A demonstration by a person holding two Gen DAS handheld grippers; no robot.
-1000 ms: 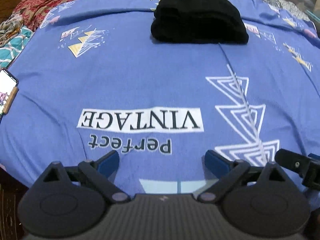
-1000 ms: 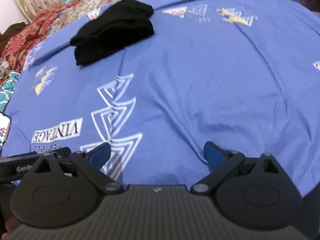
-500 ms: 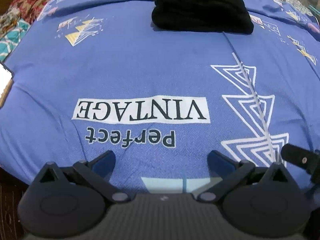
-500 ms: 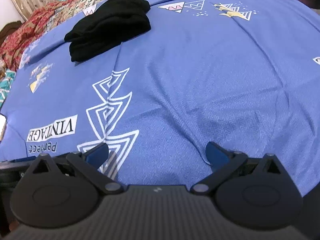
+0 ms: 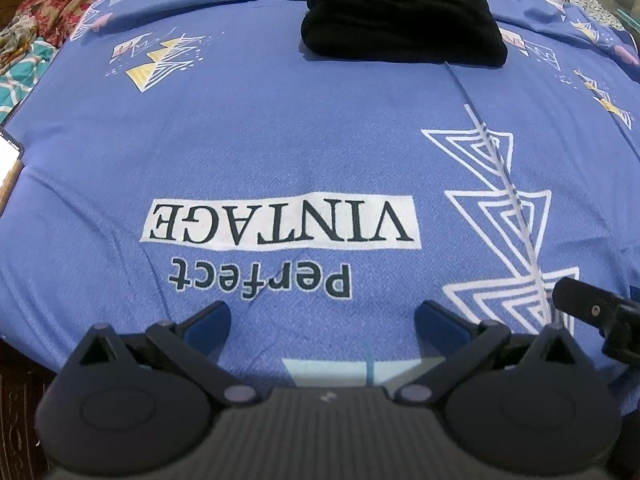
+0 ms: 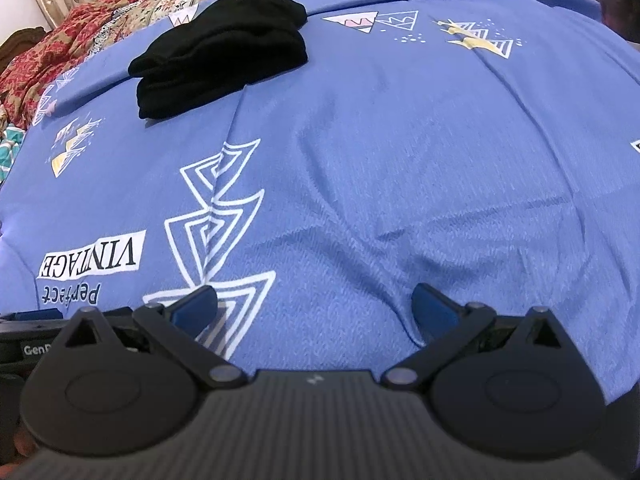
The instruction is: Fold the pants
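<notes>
Both grippers have eased back, the folded black pants (image 5: 402,16) sliding farther off toward the far side of the blue bedsheet (image 5: 280,128). Left gripper (image 5: 322,322) and right gripper (image 6: 314,306) hang wide and empty near the near edge, so the fold looks finished. No containers anywhere.

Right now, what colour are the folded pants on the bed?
Plain black pants, clearest in the left wrist view.
</notes>
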